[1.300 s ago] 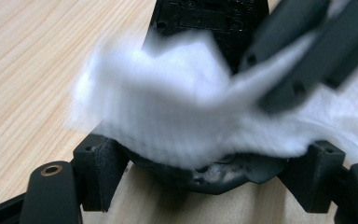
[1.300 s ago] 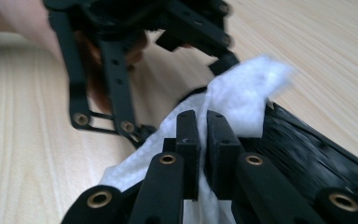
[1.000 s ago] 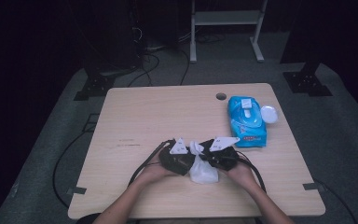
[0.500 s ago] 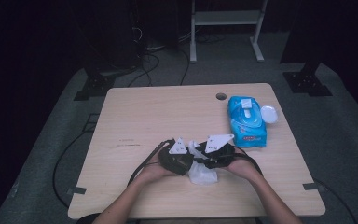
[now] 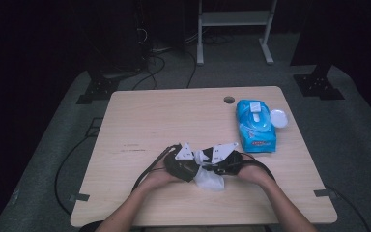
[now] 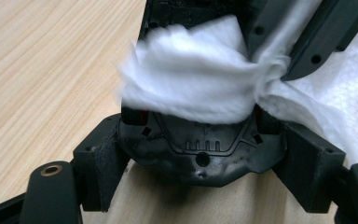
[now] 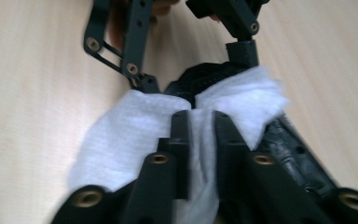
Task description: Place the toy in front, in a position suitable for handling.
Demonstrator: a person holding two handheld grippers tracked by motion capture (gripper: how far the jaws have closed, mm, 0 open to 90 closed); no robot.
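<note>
Both grippers meet near the front edge of the table (image 5: pixel 140 116), a white wipe (image 5: pixel 208 180) bunched between and below them. Left gripper (image 6: pixel 200 140) has its jaws set wide around a black plastic object (image 6: pixel 200 156) – a moulded piece with small slots and a hole (can't tell what it is) – clamped on it from both sides. Right gripper (image 7: pixel 200 119) has just been closing: jaws nearly together, pinching a fold of the wipe, pads pressing on the cloth. The wipe drapes over the top of the black object, touching it, and one end trails onto the table under the right hand (image 5: pixel 253 173). Left hand (image 5: pixel 157 178) sits just behind its gripper. Farther back on the right – a blue wipes pack (image 5: pixel 255 124) with its white lid (image 5: pixel 278 118) flipped open, well apart from the grippers.
</note>
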